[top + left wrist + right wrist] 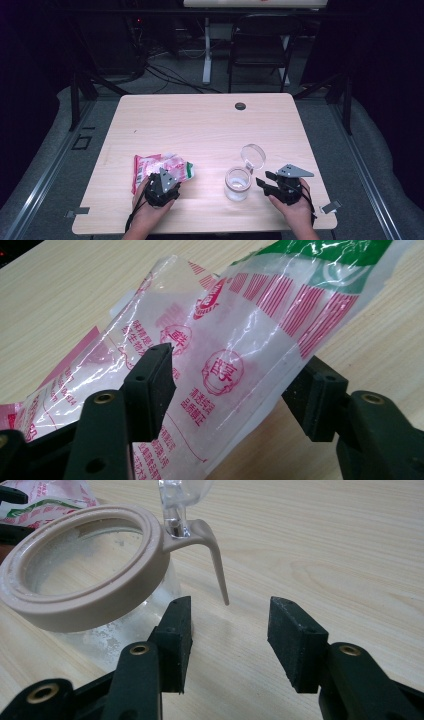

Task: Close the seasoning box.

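Observation:
A clear plastic bag [170, 164] with red and green print and white powder inside lies at the front left of the table. My left gripper [164, 175] straddles its near part. In the left gripper view the bag [260, 315] slants between the jaws of the left gripper [237, 357], one over its face and one under its edge, with no clear squeeze. A glass jar [237, 183] with a beige rim stands front centre, its clear lid [253, 155] hinged up. My right gripper [264, 179] rests open just right of it. The jar [95, 597] sits close ahead of the right gripper [230, 615].
The wooden table [210, 125] has a small black cap [240, 106] set in near its far edge. A black folding chair [260, 47] and a white desk leg [206, 50] stand beyond the table. Cables trail on the floor behind.

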